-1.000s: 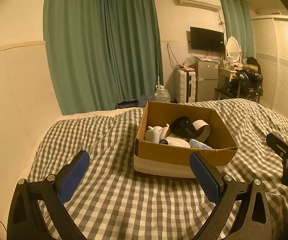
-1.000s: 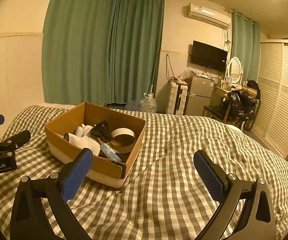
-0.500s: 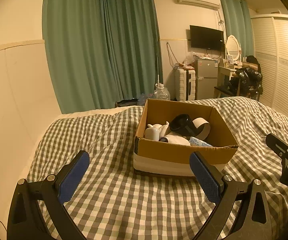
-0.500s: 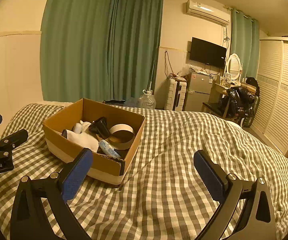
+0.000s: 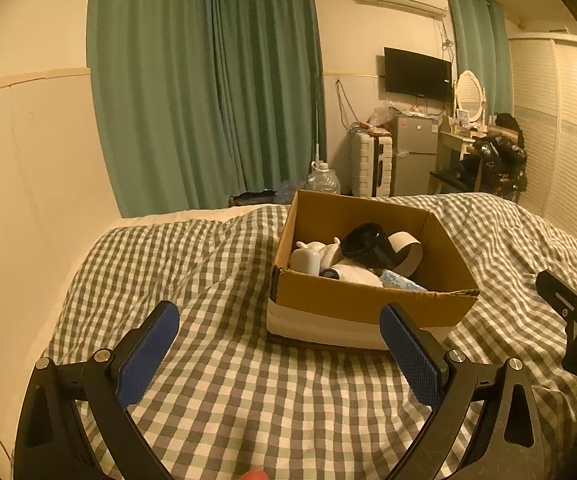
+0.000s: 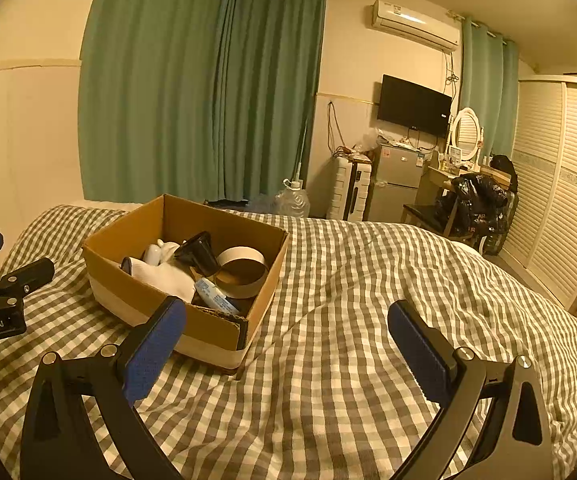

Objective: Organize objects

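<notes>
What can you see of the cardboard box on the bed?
The cardboard box is brown, open-topped, with a pale band around its base and a torn near corner. It sits flat on the checked bedspread, clear of both grippers. Inside lie a wide tape roll, a black cup-like piece, white items and a blue-printed tube.

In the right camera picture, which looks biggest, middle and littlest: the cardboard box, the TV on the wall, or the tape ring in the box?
As they look in the right wrist view:
1. cardboard box, by far the biggest
2. TV
3. tape ring, littlest, though only a bit smaller than the TV

The TV is far away, so it looks smaller than it is.
</notes>
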Motion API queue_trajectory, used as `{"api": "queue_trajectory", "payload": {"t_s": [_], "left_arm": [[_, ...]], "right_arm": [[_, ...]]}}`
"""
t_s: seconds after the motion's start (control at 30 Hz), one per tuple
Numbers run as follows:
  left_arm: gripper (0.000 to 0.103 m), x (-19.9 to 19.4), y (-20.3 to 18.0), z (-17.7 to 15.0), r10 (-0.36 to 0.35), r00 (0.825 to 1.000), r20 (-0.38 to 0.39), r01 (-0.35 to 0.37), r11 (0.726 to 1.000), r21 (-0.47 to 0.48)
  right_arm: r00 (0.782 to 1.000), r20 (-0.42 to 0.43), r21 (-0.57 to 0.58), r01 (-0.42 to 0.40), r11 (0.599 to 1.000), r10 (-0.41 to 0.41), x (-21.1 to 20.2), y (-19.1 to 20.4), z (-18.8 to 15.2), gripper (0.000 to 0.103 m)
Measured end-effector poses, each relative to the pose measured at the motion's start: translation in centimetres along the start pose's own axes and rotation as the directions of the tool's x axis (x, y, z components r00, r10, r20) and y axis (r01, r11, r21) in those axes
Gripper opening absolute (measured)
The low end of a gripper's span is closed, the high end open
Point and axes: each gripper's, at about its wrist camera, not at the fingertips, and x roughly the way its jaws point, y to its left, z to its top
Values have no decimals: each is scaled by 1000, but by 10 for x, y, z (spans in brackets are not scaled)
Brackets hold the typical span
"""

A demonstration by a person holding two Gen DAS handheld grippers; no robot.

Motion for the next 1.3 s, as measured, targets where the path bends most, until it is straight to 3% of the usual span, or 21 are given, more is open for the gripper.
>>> {"api": "queue_trajectory", "payload": {"t_s": [1.3], "left_arm": [[103, 2, 2, -2, 27, 1000, -5, -27, 1000, 8]], "right_arm": [[1000, -10, -3, 10, 1000, -10, 3, 1, -2, 101]]}}
